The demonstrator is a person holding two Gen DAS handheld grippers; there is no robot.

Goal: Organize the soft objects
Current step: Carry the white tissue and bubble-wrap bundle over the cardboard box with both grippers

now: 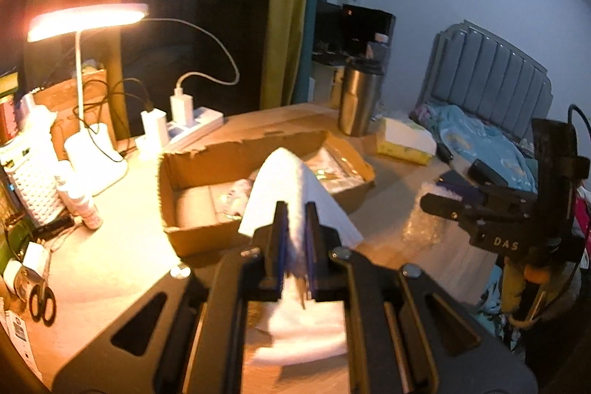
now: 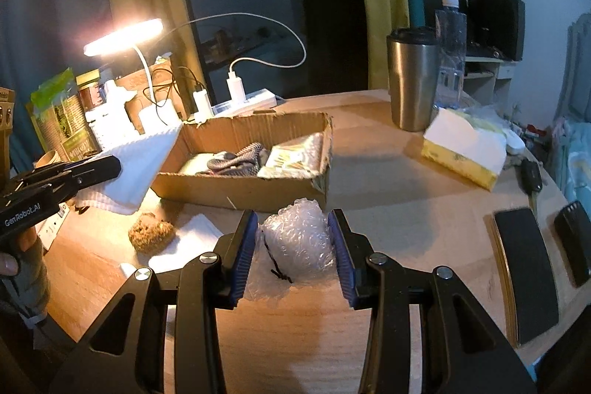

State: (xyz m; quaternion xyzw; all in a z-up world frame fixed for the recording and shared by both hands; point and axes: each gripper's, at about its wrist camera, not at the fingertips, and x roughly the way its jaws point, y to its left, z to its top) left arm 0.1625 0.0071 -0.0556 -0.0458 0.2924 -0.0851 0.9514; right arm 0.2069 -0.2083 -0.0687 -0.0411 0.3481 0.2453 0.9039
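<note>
Now left tongs clamped on white cloth, right tongs wide around bubble wrap.

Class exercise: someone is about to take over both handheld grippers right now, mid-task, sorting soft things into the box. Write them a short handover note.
Left gripper: shut on a white cloth, held in the air near the cardboard box.
Right gripper: open, fingers on either side of a wad of bubble wrap on the table, not yet closed on it.
Done: the box already holds a grey knitted item and some pale packets.
Left: drop the cloth in the box, grip and box the bubble wrap, then probably the brown sponge and the white cloth under it, both on the table in front of the box.
</note>
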